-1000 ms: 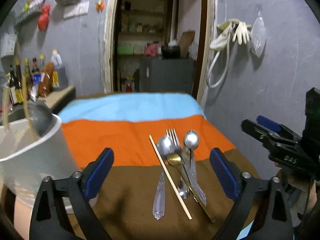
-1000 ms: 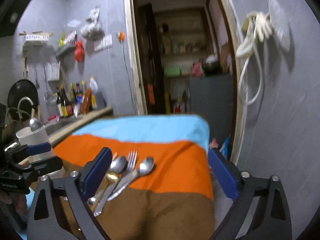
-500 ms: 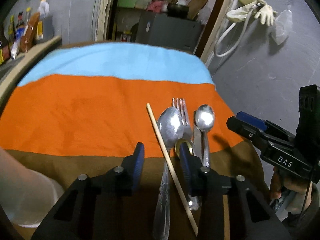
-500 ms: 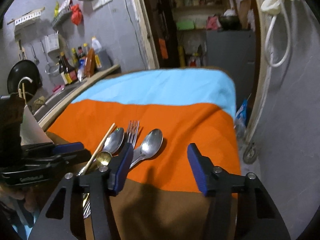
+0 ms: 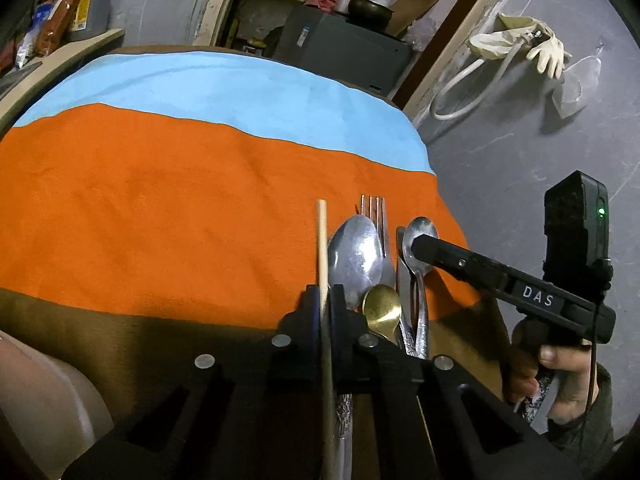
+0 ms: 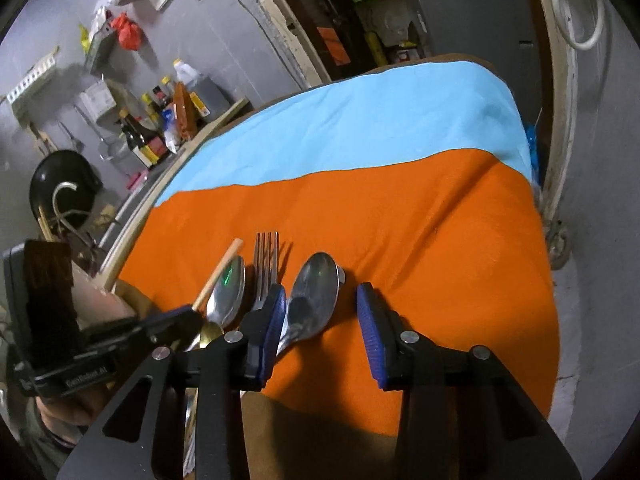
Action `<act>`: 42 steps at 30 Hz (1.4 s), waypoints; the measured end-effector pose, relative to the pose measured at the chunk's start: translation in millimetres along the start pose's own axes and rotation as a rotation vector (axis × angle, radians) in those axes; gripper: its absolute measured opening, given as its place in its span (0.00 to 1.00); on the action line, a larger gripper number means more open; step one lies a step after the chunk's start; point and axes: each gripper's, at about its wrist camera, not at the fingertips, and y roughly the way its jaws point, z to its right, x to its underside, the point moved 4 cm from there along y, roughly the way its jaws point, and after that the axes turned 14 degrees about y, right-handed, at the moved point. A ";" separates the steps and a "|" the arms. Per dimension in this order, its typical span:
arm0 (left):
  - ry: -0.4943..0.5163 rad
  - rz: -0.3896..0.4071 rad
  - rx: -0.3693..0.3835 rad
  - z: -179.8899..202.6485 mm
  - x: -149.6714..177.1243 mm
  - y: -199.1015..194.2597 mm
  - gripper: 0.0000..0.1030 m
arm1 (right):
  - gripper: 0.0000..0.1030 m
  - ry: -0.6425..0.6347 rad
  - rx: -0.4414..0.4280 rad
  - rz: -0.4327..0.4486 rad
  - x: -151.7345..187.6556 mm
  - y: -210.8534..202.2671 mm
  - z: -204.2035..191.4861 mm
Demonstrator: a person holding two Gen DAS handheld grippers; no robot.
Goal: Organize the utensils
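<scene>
Utensils lie side by side on the striped cloth (image 5: 160, 200). My left gripper (image 5: 323, 298) is shut on a wooden chopstick (image 5: 321, 232), whose tip sticks out ahead of the jaws. Right of it are a large steel spoon (image 5: 356, 256), a fork (image 5: 374, 210), a small gold spoon (image 5: 382, 306) and a smaller steel spoon (image 5: 418, 228). My right gripper (image 6: 322, 332) straddles that smaller spoon (image 6: 316, 292). Its jaws are closing with the spoon's bowl between the blue pads (image 6: 370, 336), and a gap shows on the right side. The handles are hidden under the grippers.
A pale container (image 5: 40, 400) stands at the near left of the table. Bottles (image 6: 148, 136) crowd a counter on the left. The table's right edge (image 6: 548, 280) drops beside a grey wall. A grey cabinet (image 5: 348, 48) stands in the doorway behind.
Both grippers came down and forward onto the utensils. The left jaws went from wide to shut on the chopstick. The right jaws narrowed around the smaller steel spoon.
</scene>
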 end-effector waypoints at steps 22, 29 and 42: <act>0.126 0.403 0.094 51.8 -2.4 -98.1 0.02 | 0.02 -0.179 0.057 0.366 34.9 -69.8 -47.7; 0.155 0.576 0.103 60.4 1.1 -142.6 0.02 | 0.01 -0.257 0.066 0.542 59.5 -98.7 -78.0; 0.043 0.784 -0.023 -7.6 9.6 -242.8 0.02 | 0.00 -0.384 0.005 0.711 76.0 -137.6 -149.4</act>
